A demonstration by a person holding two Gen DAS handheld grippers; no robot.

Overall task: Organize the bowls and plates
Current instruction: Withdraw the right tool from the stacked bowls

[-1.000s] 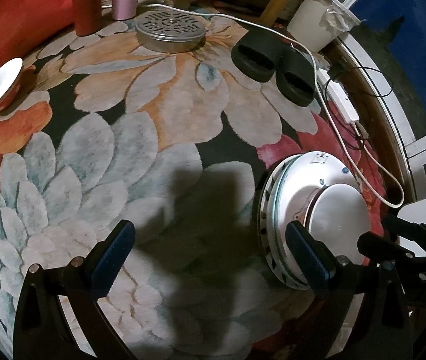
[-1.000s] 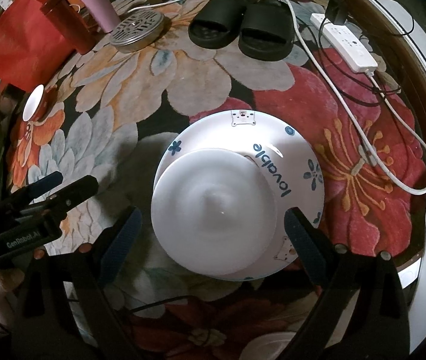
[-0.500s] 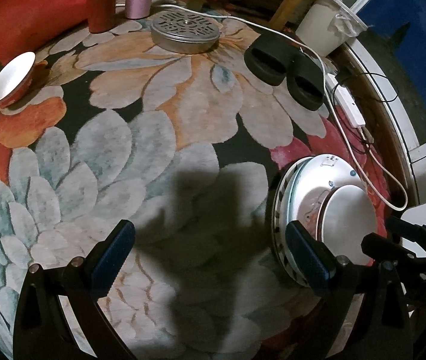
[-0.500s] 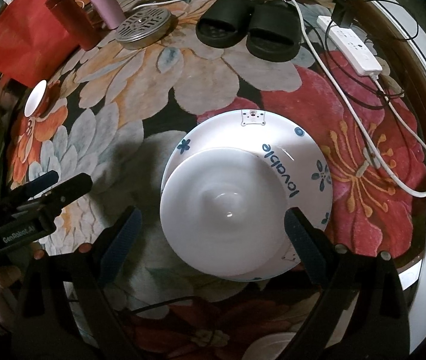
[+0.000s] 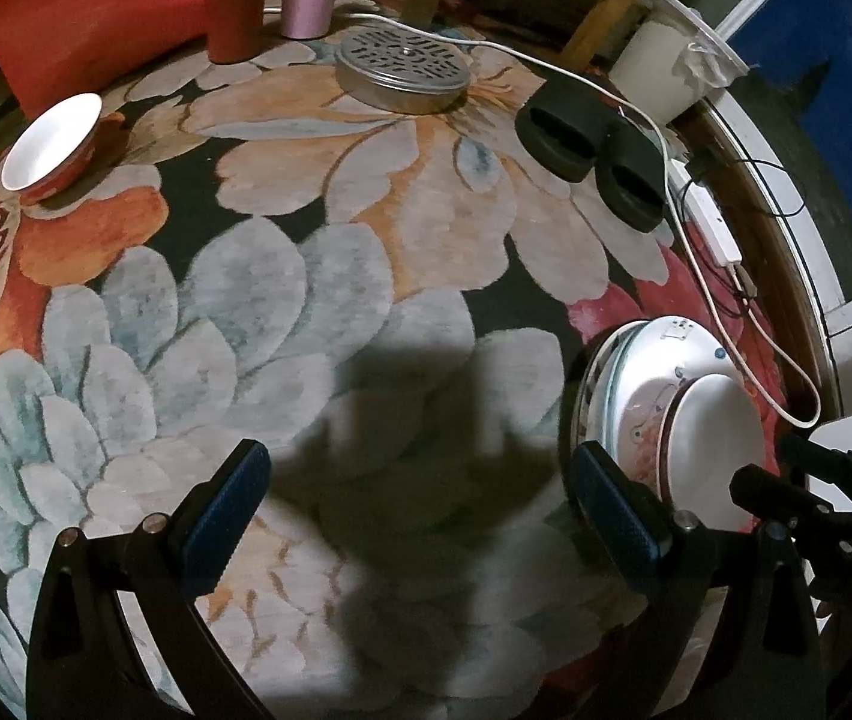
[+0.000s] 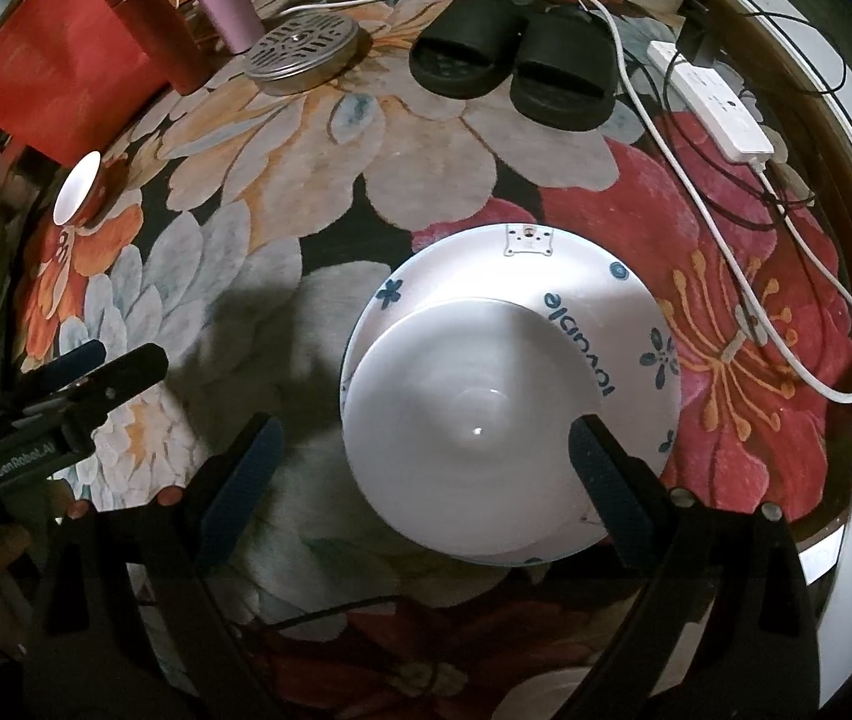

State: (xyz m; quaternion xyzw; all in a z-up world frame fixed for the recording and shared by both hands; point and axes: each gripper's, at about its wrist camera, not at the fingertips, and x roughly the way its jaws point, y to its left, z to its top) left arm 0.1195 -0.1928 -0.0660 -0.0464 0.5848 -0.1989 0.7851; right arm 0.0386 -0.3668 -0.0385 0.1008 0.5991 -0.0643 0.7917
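Readable text, right wrist view: your patterned plate (image 6: 624, 324) carries the word "lovable" in dark blue letters on its right rim, seen upside down from this side. Your left gripper (image 6: 66, 372), at the near left, bears white lettering "GenRobot.AI" on its black body. Left wrist view: no text legible; the marks on the plate rim there are too small to read.
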